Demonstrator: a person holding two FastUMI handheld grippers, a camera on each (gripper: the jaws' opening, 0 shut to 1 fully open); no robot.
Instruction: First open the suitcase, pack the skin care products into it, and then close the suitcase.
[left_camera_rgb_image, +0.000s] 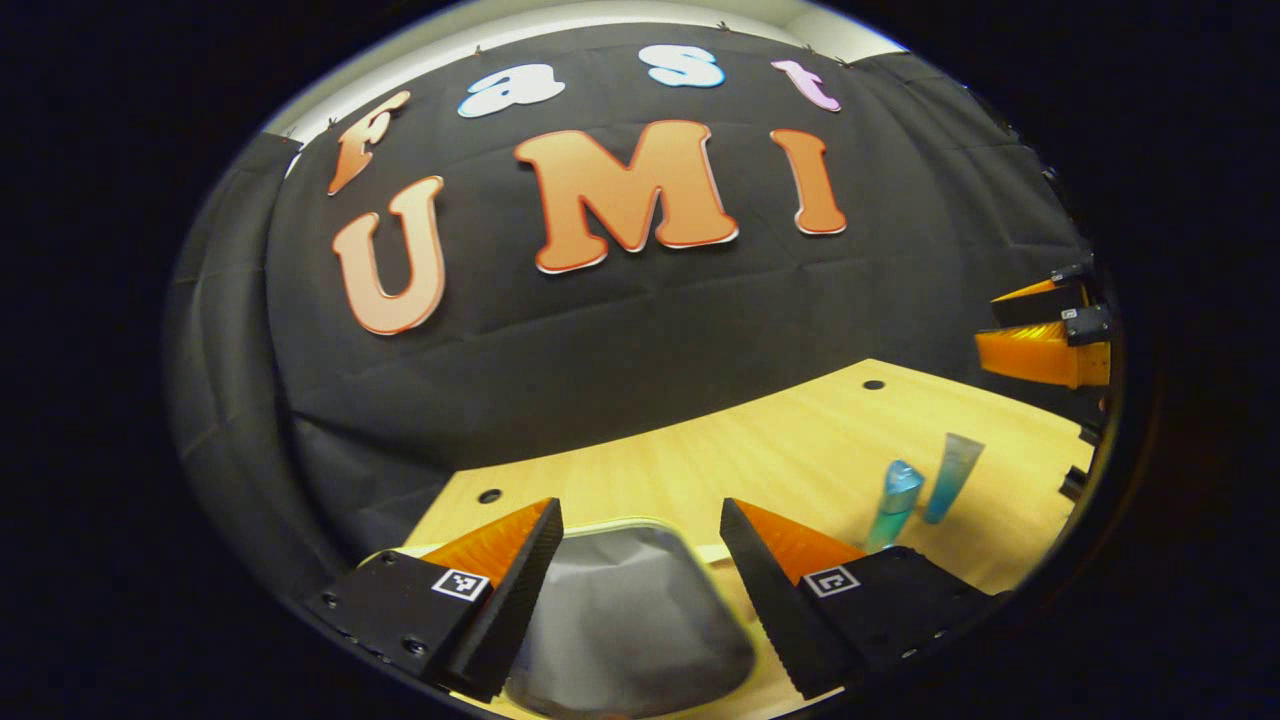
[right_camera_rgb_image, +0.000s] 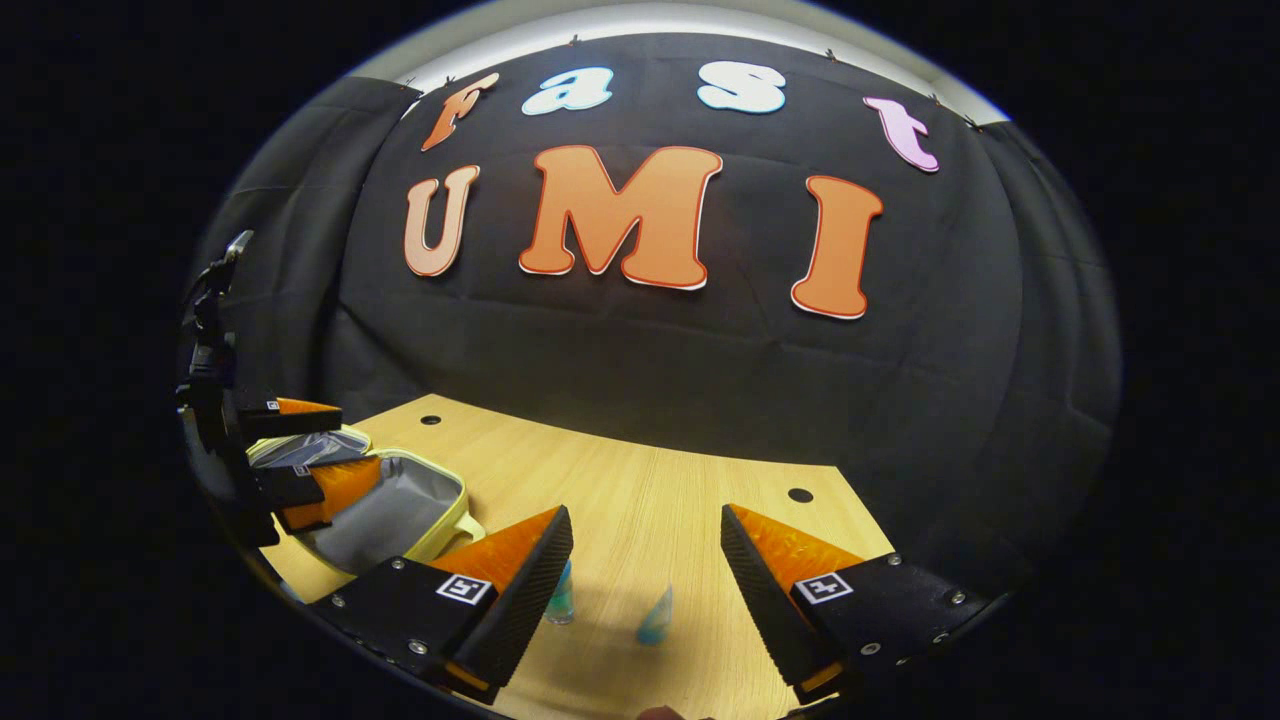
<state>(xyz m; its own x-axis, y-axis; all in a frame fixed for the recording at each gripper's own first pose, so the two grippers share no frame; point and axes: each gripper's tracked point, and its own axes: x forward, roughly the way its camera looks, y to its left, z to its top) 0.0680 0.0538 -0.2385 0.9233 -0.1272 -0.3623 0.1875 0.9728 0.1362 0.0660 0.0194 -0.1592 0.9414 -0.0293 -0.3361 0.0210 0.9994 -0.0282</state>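
Note:
The small pale-yellow suitcase (left_camera_rgb_image: 625, 610) lies open on the wooden table, showing its grey lining. My left gripper (left_camera_rgb_image: 641, 510) hovers open just above it, with nothing between its fingers. In the right gripper view the open suitcase (right_camera_rgb_image: 400, 515) sits at the left, with the left gripper (right_camera_rgb_image: 308, 450) over its raised lid. Two blue-green skin care tubes (left_camera_rgb_image: 893, 505) (left_camera_rgb_image: 950, 478) stand upright on the table to the suitcase's right. My right gripper (right_camera_rgb_image: 646, 512) is open above those tubes (right_camera_rgb_image: 562, 597) (right_camera_rgb_image: 656, 617) and touches neither. The right gripper (left_camera_rgb_image: 1045, 325) also shows at the left gripper view's far right.
The light wooden table (right_camera_rgb_image: 650, 480) runs back to the black cloth wall. Small round holes (right_camera_rgb_image: 800, 494) (right_camera_rgb_image: 430, 420) sit near its far edge. Bare tabletop lies between the suitcase and the tubes.

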